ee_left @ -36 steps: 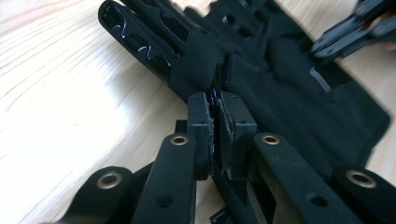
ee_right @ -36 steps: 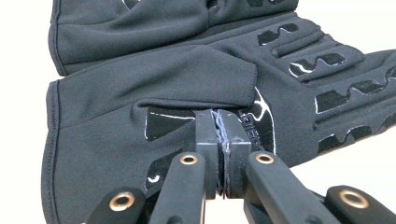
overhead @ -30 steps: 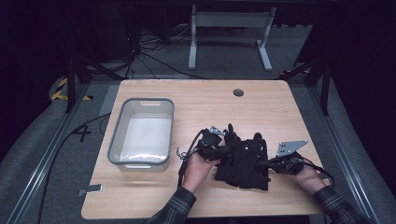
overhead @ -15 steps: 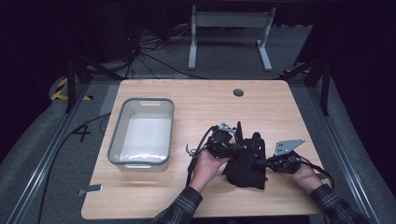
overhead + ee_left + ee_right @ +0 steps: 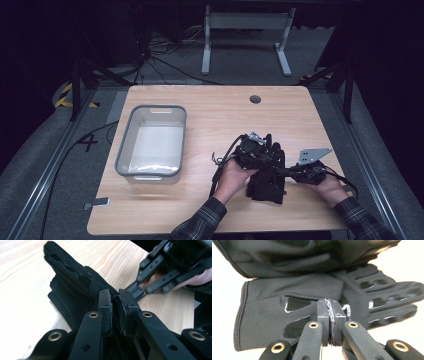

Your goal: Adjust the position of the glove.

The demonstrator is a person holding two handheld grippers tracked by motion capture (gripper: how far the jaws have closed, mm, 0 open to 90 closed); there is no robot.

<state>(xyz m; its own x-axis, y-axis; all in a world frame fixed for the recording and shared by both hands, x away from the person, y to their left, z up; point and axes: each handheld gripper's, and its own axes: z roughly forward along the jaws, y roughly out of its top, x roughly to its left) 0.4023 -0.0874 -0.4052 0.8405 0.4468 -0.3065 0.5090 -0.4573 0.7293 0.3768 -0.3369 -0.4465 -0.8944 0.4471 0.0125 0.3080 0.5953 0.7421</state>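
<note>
Since a second ago the left gripper (image 5: pixel 260 150) has carried its side of the black glove (image 5: pixel 267 182) across toward the right gripper (image 5: pixel 290 171), so the glove now lies narrower and bunched, doubled over on the worktop (image 5: pixel 200 105) between the two hands. The left fingers (image 5: pixel 106 302) pinch a thin fold of the fabric, though they have just eased apart a little, and the right fingers (image 5: pixel 323 312) are clamped tight on a layer near the cuff. The main risk, as I judge it, is the left side: a hold loosening on so thin a fold could let the cloth slide out, and the folded half would flop back open. Both grippers also sit very close together over the glove, so further travel could knock one set of links against the other or trap the wrong layer. The grey bin (image 5: pixel 151 142) stands well apart to the left, so a dropped glove would land on bare wood.
</note>
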